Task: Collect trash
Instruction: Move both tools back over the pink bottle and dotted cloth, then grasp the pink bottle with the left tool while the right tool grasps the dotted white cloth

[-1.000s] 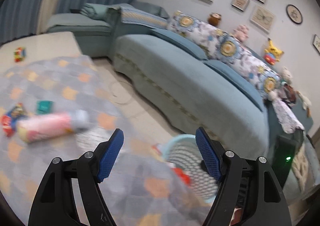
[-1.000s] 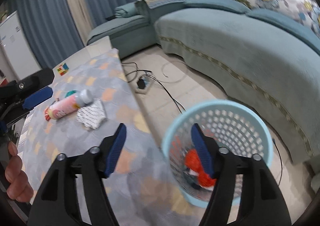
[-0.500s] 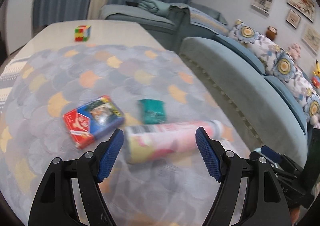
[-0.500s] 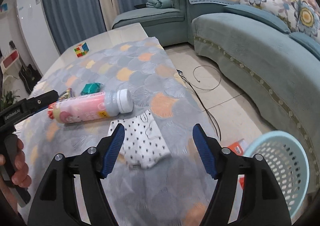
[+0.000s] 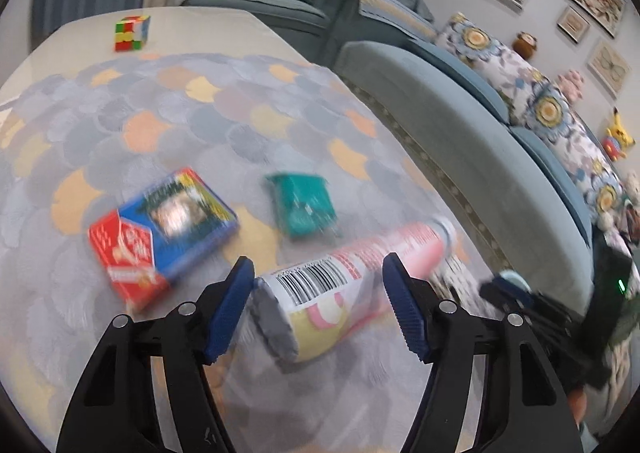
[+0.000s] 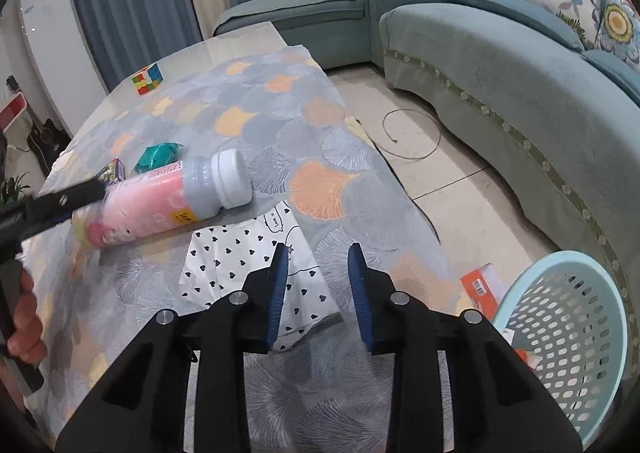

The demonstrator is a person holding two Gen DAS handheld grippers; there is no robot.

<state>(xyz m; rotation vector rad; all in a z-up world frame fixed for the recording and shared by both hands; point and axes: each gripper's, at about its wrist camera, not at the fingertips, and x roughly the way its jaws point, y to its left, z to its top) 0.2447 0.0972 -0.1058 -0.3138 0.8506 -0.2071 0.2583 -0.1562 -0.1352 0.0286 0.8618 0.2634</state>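
Observation:
A pink bottle (image 5: 352, 281) with a white cap lies on its side on the table; it also shows in the right wrist view (image 6: 160, 209). My left gripper (image 5: 318, 309) is open, its fingers on either side of the bottle's base end. A white heart-dotted wrapper (image 6: 240, 265) lies flat near the table's edge. My right gripper (image 6: 316, 289) is open, narrower than before, just above the wrapper's right part. A red and blue box (image 5: 160, 237) and a teal packet (image 5: 304, 205) lie beyond the bottle.
A light blue perforated basket (image 6: 568, 329) stands on the floor right of the table, trash inside and an orange box (image 6: 480, 287) beside it. A colour cube (image 5: 132, 33) sits at the table's far end. A blue sofa (image 6: 520, 93) runs along the right.
My left gripper has swung from the basket to the table and closed in around the bottle's base. My right gripper has moved over the wrapper and its jaws have narrowed.

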